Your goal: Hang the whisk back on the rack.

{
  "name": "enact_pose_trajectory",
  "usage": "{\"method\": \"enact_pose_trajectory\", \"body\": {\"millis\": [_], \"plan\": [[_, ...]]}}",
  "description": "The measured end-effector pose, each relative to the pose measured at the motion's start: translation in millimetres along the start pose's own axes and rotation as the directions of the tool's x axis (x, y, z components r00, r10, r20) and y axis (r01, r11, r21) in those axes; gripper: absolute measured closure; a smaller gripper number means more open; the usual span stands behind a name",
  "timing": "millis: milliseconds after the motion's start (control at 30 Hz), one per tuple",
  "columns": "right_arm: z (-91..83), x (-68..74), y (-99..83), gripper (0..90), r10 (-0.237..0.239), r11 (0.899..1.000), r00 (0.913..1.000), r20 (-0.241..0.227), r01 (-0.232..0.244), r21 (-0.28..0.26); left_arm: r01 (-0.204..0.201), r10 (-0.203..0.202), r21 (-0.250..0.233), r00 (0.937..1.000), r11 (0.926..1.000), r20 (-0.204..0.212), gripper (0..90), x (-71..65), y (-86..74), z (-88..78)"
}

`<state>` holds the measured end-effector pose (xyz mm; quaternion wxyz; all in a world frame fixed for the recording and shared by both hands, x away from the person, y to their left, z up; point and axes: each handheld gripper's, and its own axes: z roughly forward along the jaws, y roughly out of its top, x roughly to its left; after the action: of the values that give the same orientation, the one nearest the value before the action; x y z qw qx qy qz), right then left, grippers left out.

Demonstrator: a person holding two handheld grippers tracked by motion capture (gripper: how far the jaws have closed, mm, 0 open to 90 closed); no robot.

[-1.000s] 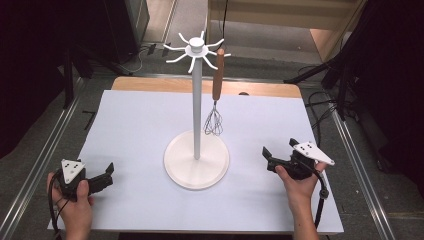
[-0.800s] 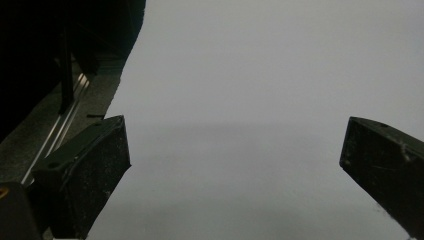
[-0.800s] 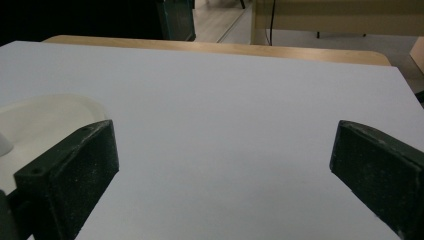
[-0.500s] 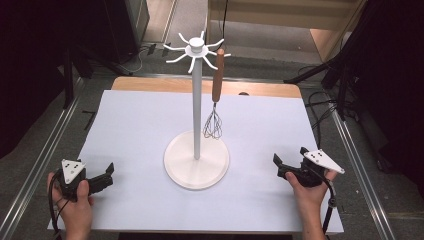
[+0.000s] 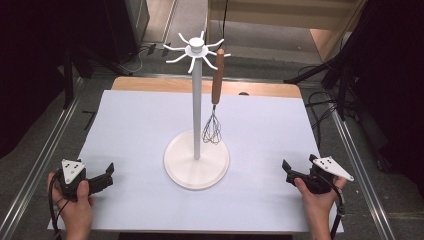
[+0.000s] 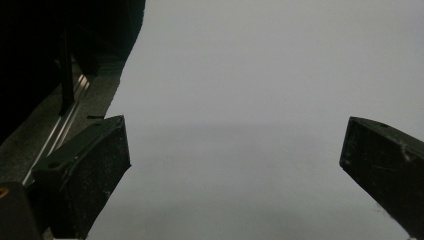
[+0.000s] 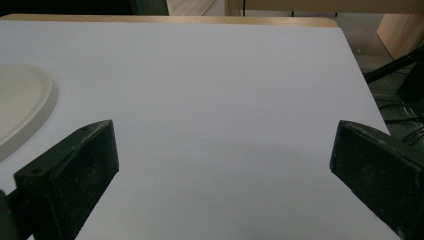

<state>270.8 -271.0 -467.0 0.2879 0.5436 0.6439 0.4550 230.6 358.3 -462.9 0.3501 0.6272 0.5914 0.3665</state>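
While the whisk (image 5: 213,109) hangs by its brown handle from a hook arm of the white stand (image 5: 196,95), wire head down just above the round base near the table's centre, its long axis runs vertical, close beside the pole on the pole's right. Both tools sit well apart from it at the near edge: right gripper (image 5: 289,171) by the near right corner, left gripper (image 5: 106,175) by the near left corner, each w/ jaws spread wide and nothing between them. The whisk lies fwd and inward from both, on the right gripper's side of the pole, so the right hand looks nearer, w/ no pole in its way. Right gripper view catches the base's rim at its left, jaws aimed over bare white table (image 5: 260,120).
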Motion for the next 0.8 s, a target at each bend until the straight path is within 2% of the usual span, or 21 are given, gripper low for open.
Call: {"method": "enact_pose_trajectory", "body": {"millis": [167, 400, 700, 800], "plan": [[-7.0, -8.6, -6.7, 0.0, 0.012, 1.000, 0.9998, 0.016, -0.012, 0.003, 0.002, -0.002, -0.001, 1.0000, 1.0000, -0.001, 0.2, -0.3, -0.1, -0.3], [-23.4, -28.3, -16.5, 0.0, 0.046, 0.999, 0.9975, 0.053, -0.046, 0.000, -0.002, 0.002, 0.000, 1.0000, 1.0000, -0.003, 0.2, -0.6, -0.2, -0.4], [-36.1, -41.7, -21.1, 0.0, 0.039, 0.999, 0.9956, 0.085, -0.039, 0.009, -0.004, 0.004, -0.013, 1.0000, 0.9999, -0.004, 0.2, -1.0, -0.7, -0.7], [-42.2, -47.3, -23.5, 0.0, 0.049, 0.999, 0.9943, 0.095, -0.050, 0.011, -0.005, 0.005, -0.015, 1.0000, 0.9999, -0.005, 0.2, -1.1, -0.8, -0.9]]}}
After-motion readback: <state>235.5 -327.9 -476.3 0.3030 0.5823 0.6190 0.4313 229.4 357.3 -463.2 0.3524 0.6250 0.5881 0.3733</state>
